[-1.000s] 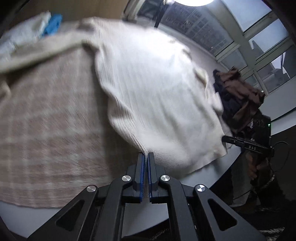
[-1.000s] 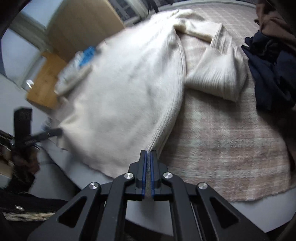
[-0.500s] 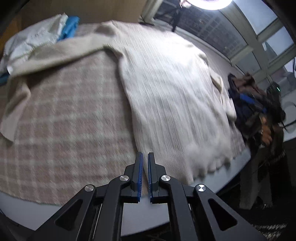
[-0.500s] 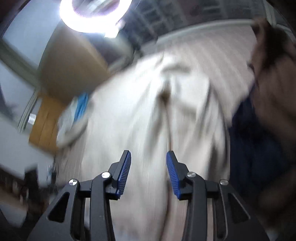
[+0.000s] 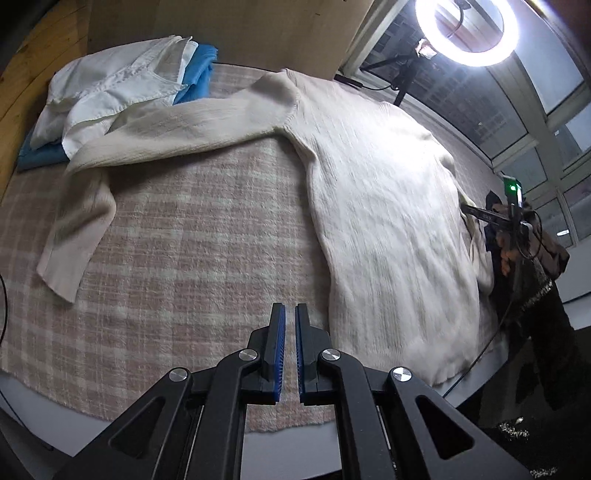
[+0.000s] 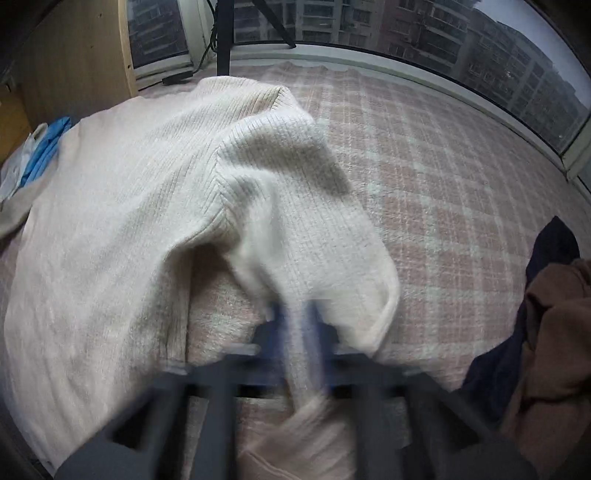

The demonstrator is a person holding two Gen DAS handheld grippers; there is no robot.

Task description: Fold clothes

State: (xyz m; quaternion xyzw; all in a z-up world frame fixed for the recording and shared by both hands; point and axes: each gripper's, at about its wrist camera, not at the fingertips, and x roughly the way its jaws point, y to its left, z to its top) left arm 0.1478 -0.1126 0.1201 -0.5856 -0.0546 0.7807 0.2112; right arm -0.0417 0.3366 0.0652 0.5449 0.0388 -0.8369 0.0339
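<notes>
A cream ribbed sweater (image 5: pixel 376 206) lies spread on a pink plaid blanket (image 5: pixel 177 280); its left sleeve (image 5: pixel 85 221) stretches out and bends down at the left. My left gripper (image 5: pixel 287 347) is slightly open and empty, above the blanket beside the sweater's hem. In the right wrist view the sweater (image 6: pixel 110 229) fills the left, and its right sleeve (image 6: pixel 306 240) runs down between the blurred jaws of my right gripper (image 6: pixel 297 332), which look closed on it.
A stack of folded white and blue clothes (image 5: pixel 110 96) sits at the far left. A heap of dark blue and brown clothes (image 6: pixel 546 325) lies at the right. A ring light (image 5: pixel 467 31) and windows stand behind the table.
My left gripper let go of the sweater's hem and drew back. My right gripper let go of the hem, opened, moved to the right sleeve and closed on it.
</notes>
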